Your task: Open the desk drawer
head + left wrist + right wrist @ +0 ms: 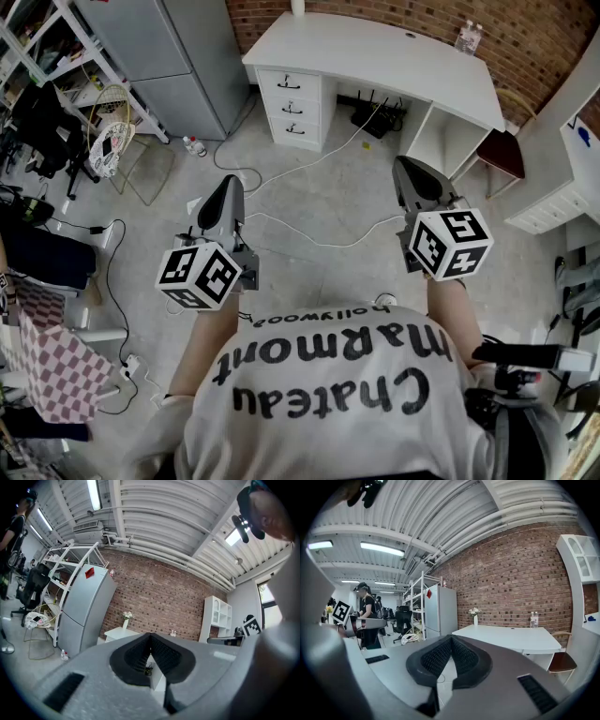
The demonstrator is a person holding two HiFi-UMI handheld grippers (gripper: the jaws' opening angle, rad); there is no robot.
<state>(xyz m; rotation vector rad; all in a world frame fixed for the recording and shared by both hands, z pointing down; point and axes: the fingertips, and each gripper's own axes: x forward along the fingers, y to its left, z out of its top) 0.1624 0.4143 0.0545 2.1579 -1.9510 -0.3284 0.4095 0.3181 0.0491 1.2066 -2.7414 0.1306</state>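
The desk drawer (289, 84) is the top one of a stack of three in the left pedestal of the white desk (375, 56), which stands against the brick wall at the far side of the floor; all three fronts look flush and shut, each with a small dark handle facing the person. The task, by my reading, has not begun; the desk is well apart from both tools, with bare concrete and a loose white cable (309, 239) lying between.

That gap explains the carry: the left gripper (228, 192) and the right gripper (410, 178) are held out in front of the body at about the same height, noses pointed forward toward the desk — a walking posture, not a reaching one. Forearms run out from the shirt, elbows bent, the marker cubes nearest the person.

In the left gripper view the ribbed pads meet at their tips with nothing between them; the right gripper view shows the same — jaws together and empty. They would likely need to part before taking a handle. A grey fridge (178, 56) stands left of the desk.
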